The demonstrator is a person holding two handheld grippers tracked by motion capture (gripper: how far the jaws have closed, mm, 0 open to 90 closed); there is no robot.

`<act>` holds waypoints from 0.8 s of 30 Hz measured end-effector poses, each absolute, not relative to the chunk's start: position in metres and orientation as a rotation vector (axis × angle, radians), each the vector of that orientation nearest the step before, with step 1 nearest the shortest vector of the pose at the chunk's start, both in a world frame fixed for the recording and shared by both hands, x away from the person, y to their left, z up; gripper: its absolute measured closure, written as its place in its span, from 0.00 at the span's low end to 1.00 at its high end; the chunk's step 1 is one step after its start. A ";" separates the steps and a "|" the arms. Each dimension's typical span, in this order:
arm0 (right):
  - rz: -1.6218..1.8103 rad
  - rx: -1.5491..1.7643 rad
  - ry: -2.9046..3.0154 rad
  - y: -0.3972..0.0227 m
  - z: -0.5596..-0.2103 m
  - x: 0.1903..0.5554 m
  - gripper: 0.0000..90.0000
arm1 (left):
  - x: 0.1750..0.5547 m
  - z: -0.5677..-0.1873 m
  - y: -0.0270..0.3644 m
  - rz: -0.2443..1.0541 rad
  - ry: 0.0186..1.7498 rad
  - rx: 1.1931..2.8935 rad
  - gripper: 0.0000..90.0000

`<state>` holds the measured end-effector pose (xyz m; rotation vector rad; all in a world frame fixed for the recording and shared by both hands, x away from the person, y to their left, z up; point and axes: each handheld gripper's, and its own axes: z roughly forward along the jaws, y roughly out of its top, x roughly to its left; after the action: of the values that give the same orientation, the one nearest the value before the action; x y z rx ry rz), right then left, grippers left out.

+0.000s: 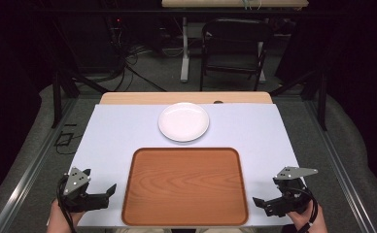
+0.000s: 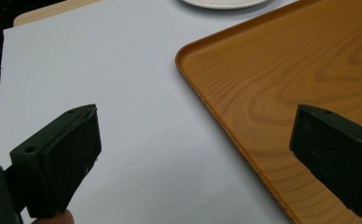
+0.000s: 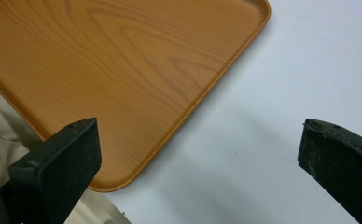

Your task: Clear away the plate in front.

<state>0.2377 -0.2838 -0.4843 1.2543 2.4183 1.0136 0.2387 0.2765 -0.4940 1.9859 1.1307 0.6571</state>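
A wooden tray (image 1: pixel 185 187) lies on the white table (image 1: pixel 113 131), and a white plate (image 1: pixel 183 121) stands just behind the tray, apart from it. The left gripper (image 1: pixel 110 190) waits just left of the tray with jaws wide open and nothing between them. The right gripper (image 1: pixel 257 201) waits just right of the tray, also open and empty.
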 end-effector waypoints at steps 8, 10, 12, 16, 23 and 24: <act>1.003 1.260 2.422 -0.282 -0.484 0.238 0.00 | 0.241 -0.496 0.276 0.635 1.144 1.986 0.02; 0.998 1.253 2.426 -0.282 -0.484 0.238 0.00 | 0.240 -0.495 0.277 0.637 1.147 1.976 0.02; 0.997 1.254 2.426 -0.282 -0.484 0.238 0.00 | 0.239 -0.495 0.278 0.638 1.146 1.970 0.02; 0.996 1.244 2.433 -0.281 -0.485 0.238 0.00 | 0.237 -0.491 0.277 0.633 1.114 1.944 0.01; 0.996 1.244 2.434 -0.281 -0.485 0.238 0.00 | 0.236 -0.490 0.270 0.624 1.086 1.944 0.01; 0.994 1.244 2.436 -0.281 -0.485 0.239 0.00 | 0.237 -0.489 0.266 0.619 1.090 1.946 0.01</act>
<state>0.2388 -0.2807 -0.4848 1.2438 2.4356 0.9942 0.2373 0.2659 -0.4894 1.9457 1.0897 0.6188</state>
